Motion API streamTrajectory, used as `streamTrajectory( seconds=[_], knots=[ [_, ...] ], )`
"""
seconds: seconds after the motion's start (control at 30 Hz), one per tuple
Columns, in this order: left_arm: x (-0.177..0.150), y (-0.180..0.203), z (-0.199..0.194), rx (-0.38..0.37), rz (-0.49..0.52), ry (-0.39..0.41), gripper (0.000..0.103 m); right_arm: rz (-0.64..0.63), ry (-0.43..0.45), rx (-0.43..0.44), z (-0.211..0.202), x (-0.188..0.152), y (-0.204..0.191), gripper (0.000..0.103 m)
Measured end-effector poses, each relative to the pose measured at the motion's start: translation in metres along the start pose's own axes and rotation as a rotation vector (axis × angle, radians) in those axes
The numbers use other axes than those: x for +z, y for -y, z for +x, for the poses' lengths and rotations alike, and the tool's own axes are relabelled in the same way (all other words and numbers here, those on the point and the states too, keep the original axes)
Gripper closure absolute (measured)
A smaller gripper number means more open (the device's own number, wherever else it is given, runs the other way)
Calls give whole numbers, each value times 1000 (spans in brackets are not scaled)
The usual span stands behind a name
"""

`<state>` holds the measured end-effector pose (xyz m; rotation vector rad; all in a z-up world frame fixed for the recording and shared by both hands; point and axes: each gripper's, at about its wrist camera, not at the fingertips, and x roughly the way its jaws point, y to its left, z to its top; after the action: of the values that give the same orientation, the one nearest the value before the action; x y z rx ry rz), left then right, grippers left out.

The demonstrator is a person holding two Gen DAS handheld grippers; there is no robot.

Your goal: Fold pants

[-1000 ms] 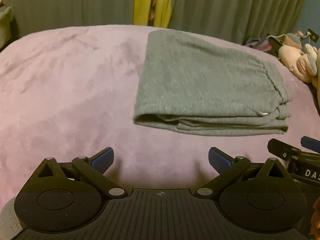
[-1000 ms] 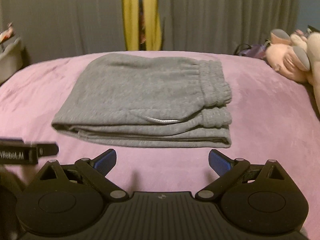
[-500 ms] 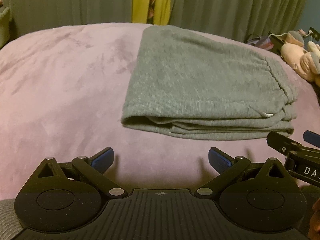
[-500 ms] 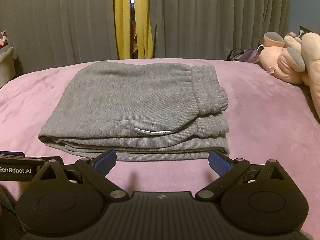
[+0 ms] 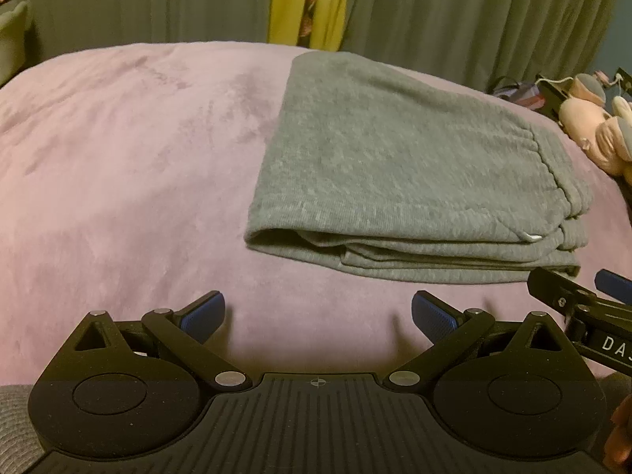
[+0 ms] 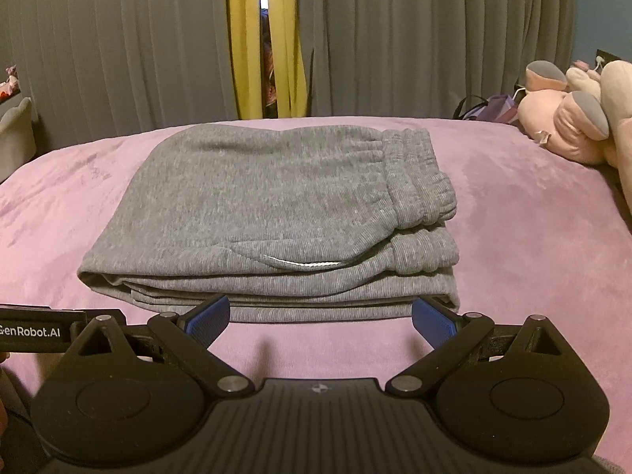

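The grey sweatpants [image 5: 403,173] lie folded in a flat stack on the pink bed cover [image 5: 118,181], elastic waistband to the right; they also show in the right wrist view [image 6: 272,213]. My left gripper [image 5: 318,312] is open and empty, low over the cover, just short of the stack's near left edge. My right gripper [image 6: 320,314] is open and empty, its fingertips [image 6: 209,316] right at the stack's near edge. The right gripper's body shows at the right edge of the left wrist view [image 5: 584,308].
Pink plush toys [image 6: 576,126] lie at the bed's right side, also in the left wrist view [image 5: 592,126]. Grey curtains [image 6: 434,39] with a yellow strip [image 6: 245,47] hang behind the bed. Bare pink cover [image 6: 533,213] spreads on both sides of the pants.
Both grippers have dropped lower and moved in toward the near edge of the folded pants. The right gripper's fingertips now reach the stack's edge. Both stay open.
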<state>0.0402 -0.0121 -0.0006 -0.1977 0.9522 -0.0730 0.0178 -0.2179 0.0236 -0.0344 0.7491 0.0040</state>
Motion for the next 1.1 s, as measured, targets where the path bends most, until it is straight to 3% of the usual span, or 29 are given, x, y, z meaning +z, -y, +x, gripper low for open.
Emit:
streamTrajectory(
  seconds=[1.1],
  knots=[
    [-2,4,-2,-11,30,10,0,-14,-5,-4,0,-1,-2,4]
  ],
)
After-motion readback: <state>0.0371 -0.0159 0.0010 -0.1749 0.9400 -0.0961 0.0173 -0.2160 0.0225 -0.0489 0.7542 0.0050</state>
